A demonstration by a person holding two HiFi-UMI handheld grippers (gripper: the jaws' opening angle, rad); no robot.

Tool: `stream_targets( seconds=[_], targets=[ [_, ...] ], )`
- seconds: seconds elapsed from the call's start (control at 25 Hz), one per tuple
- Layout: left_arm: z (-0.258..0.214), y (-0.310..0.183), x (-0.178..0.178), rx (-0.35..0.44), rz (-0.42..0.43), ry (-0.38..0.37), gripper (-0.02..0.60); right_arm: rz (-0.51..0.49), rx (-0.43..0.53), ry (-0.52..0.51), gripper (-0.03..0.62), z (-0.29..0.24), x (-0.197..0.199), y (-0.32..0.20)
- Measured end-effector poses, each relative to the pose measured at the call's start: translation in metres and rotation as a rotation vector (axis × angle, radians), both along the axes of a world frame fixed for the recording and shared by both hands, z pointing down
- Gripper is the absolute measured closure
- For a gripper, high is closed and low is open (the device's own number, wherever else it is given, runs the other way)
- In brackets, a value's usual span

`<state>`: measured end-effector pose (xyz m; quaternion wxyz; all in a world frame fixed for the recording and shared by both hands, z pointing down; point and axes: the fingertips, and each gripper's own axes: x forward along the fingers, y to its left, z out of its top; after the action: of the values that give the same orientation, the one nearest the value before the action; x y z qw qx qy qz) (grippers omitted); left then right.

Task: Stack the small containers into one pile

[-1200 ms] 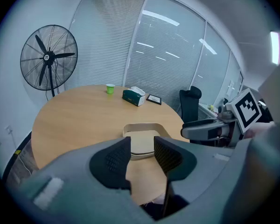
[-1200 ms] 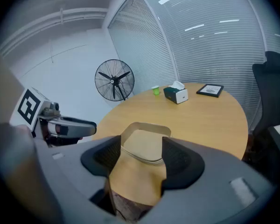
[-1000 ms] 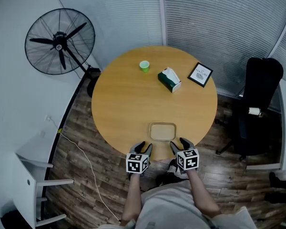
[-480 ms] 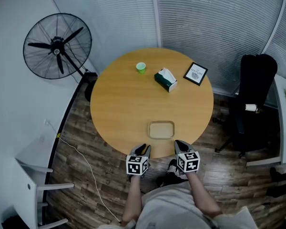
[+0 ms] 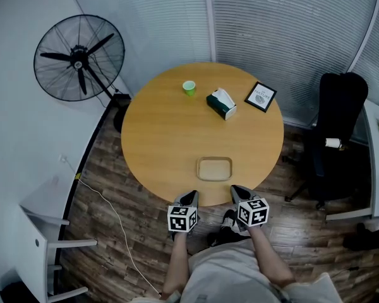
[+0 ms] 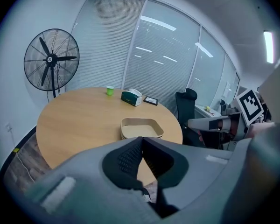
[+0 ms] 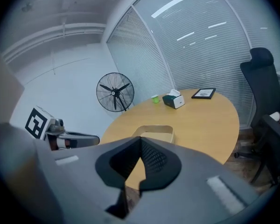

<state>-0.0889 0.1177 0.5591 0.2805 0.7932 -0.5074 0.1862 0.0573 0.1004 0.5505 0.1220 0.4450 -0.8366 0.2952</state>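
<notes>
The beige containers (image 5: 215, 168) sat open side up on the round wooden table (image 5: 170, 137), close to its near edge and a little right of centre. The left gripper view showed what looked like a second rim under the top one, so they seemed nested. It was a rounded rectangle, its long axis running left to right across the person, parallel to the near rim. Bare tabletop lay all round it, with plenty of room to the left and beyond. Just off that near edge, the left gripper (image 5: 188, 197) and the right gripper (image 5: 239, 191) hung over the floor, one to either side of the containers and touching neither them nor the table. Both had their jaws pressed together, pads meeting, with nothing between them. Far across the table, well apart from the containers, stood a small green cup (image 5: 189, 88), a tissue box (image 5: 222, 103) and a framed picture (image 5: 261, 97). A standing fan (image 5: 79, 58) stood off the table's far left, and a black office chair (image 5: 338, 125) off its right.
</notes>
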Motion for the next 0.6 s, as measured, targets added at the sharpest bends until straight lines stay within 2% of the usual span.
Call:
stream_targets(
  seconds=[0.6],
  targets=[
    [-0.0041,0.0045,0.0051,0.007,0.009,0.007,0.575,-0.039,-0.007,0.04,0.594,0.0024,-0.0004,0.0097]
  ],
)
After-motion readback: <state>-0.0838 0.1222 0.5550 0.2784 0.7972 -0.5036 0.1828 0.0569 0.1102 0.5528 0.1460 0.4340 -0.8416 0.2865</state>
